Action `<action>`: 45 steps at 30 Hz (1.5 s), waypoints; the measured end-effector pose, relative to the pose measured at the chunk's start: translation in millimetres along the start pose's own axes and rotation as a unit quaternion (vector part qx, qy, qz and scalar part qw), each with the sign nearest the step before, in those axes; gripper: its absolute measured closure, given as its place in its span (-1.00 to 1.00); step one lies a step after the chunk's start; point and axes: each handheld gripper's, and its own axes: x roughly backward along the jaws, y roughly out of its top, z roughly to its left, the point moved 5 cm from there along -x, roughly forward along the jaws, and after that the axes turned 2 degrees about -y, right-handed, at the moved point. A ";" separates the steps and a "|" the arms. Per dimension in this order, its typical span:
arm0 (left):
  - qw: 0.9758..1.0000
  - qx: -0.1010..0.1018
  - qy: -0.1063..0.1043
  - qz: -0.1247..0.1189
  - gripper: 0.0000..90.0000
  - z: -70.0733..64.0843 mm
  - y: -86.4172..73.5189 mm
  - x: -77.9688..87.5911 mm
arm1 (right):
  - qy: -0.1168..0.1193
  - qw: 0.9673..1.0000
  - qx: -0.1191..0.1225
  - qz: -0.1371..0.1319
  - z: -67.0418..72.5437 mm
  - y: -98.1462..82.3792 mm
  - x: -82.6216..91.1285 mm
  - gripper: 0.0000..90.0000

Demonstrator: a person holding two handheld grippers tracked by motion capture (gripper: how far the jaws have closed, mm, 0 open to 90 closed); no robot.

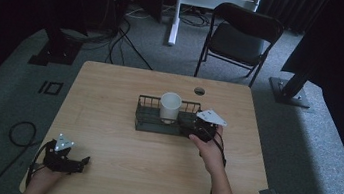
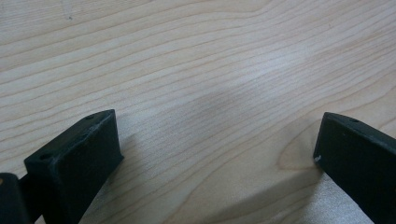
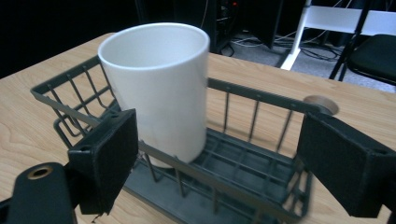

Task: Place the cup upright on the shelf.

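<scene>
A white cup [image 1: 170, 107] [image 3: 159, 88] stands upright inside a dark wire basket [image 1: 145, 121] [image 3: 247, 177] at the middle of the wooden table. My right gripper [image 1: 187, 128] [image 3: 217, 161] is open at the basket's right end, its jaws spread wide over the near rim with the cup just beyond them, not touching. My left gripper [image 1: 85, 161] [image 2: 217, 154] rests low at the table's front left corner, open, with bare wood between its jaws.
A round cable hole [image 1: 199, 90] [image 3: 322, 103] sits in the table behind the basket. A black folding chair [image 1: 238, 37] and a white desk leg [image 1: 176, 12] stand beyond the table's far edge. Cables lie on the grey carpet.
</scene>
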 end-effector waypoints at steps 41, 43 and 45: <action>1.000 -0.001 0.000 0.001 -0.98 0.1 -0.1 0.1 | -0.055 0.996 -0.032 0.058 -66.3 -88.1 42.9 -0.71; 1.000 -0.001 0.000 0.000 -0.98 0.1 0.0 0.0 | -0.056 0.996 -0.033 0.065 -67.6 -91.6 43.9 -0.71; 1.000 -0.001 0.000 0.000 -0.98 0.1 0.0 0.0 | -0.064 0.995 -0.040 0.069 -70.1 -94.7 44.8 -0.71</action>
